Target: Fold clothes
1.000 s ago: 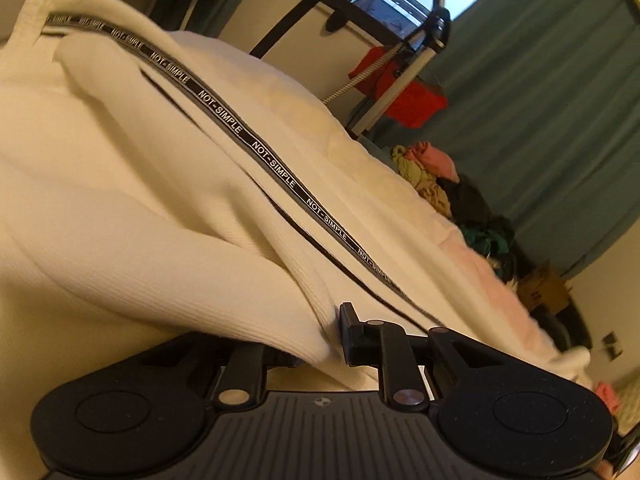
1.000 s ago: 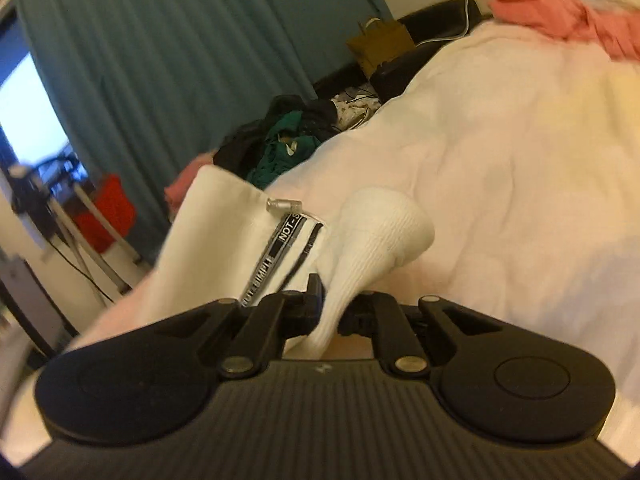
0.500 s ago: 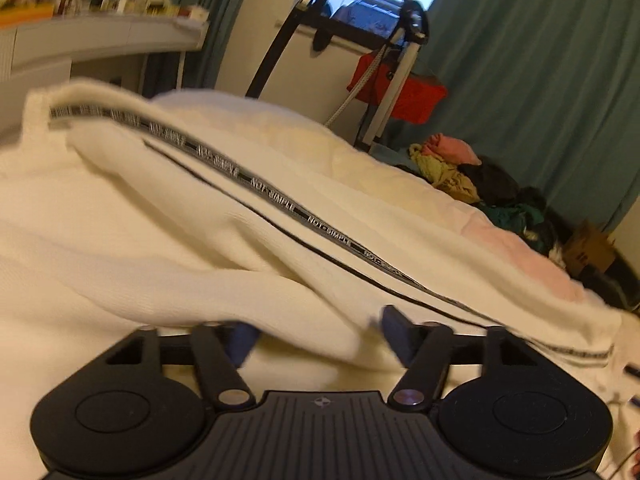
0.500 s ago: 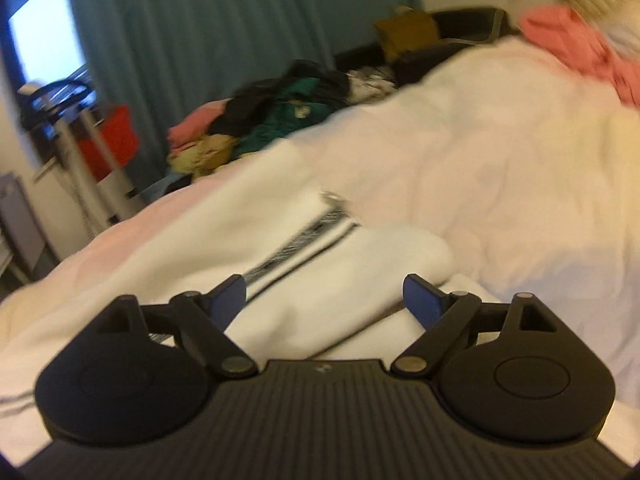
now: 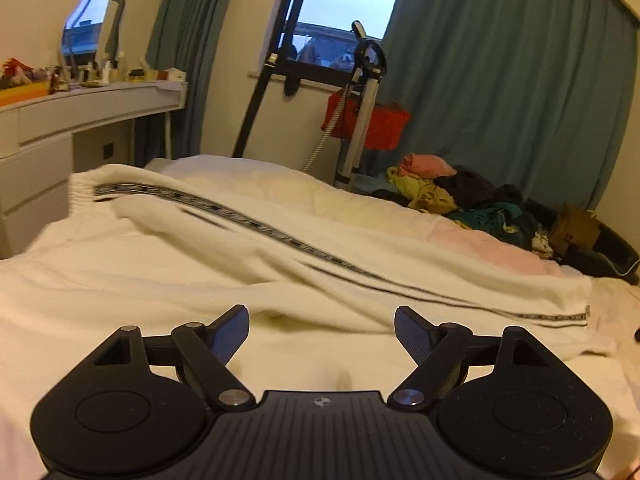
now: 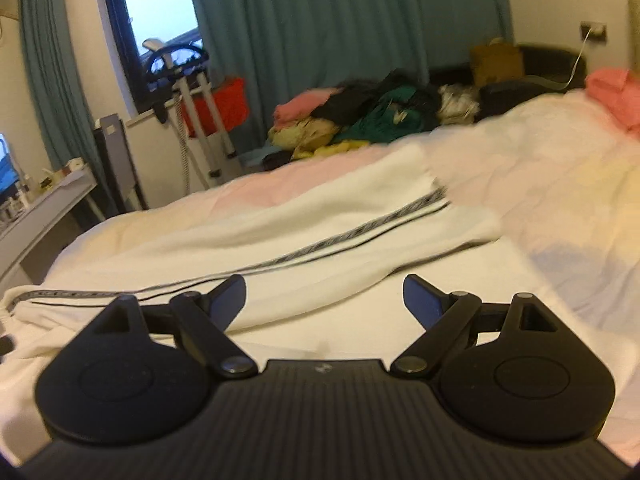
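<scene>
White trousers (image 5: 280,248) with a lettered side stripe, laid lengthwise on the bed (image 5: 100,320), apparently folded once. Left gripper (image 5: 321,330) opening, right gripper (image 6: 324,298) wide open, both empty. Further folds likely left; unfolded clothes pile (image 6: 360,120) beyond.

The lettering on the white garment's black stripe (image 5: 280,236) looks too blurred to read.

Both grippers have let go of the white trousers (image 5: 280,216). The left gripper (image 5: 322,332), jaws opening, and the right gripper (image 6: 324,300), spread wide, have risen back off the trousers.
</scene>
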Action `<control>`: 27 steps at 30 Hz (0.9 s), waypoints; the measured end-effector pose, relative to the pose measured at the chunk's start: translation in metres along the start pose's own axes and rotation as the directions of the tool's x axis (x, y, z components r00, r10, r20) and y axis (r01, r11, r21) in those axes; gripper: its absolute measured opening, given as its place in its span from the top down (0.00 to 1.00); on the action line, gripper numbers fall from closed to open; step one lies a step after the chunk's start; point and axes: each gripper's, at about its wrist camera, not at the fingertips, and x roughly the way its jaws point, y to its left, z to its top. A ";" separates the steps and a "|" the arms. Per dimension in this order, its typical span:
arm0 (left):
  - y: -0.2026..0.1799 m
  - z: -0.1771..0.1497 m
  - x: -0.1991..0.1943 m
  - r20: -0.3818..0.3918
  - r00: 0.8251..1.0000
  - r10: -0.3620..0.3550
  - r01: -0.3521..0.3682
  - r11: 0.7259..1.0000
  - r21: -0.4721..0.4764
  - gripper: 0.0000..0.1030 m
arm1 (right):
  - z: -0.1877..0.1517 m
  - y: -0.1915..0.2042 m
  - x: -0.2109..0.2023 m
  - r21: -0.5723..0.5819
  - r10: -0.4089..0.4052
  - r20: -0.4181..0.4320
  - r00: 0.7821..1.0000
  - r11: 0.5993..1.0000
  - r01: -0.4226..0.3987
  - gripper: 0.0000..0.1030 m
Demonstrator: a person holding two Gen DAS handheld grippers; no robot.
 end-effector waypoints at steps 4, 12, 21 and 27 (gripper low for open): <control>0.032 -0.001 -0.019 -0.072 0.997 0.017 -0.027 0.989 -0.145 0.17 | 0.000 0.003 -0.008 -0.024 -0.019 0.033 0.999 1.000 0.020 0.15; 0.133 0.012 -0.037 -0.218 0.966 0.142 -0.227 0.869 -0.439 0.09 | 0.001 -0.009 -0.006 0.011 -0.096 0.039 0.995 0.995 0.096 0.16; 0.214 0.008 -0.042 -0.340 0.918 0.205 -0.380 0.699 -0.606 0.09 | -0.002 -0.028 0.001 0.085 -0.165 0.005 0.986 0.983 0.163 0.16; 0.219 0.006 -0.027 -0.276 0.956 0.099 -0.259 0.728 -0.635 0.12 | -0.005 -0.031 0.008 0.093 -0.189 -0.024 0.982 0.977 0.191 0.16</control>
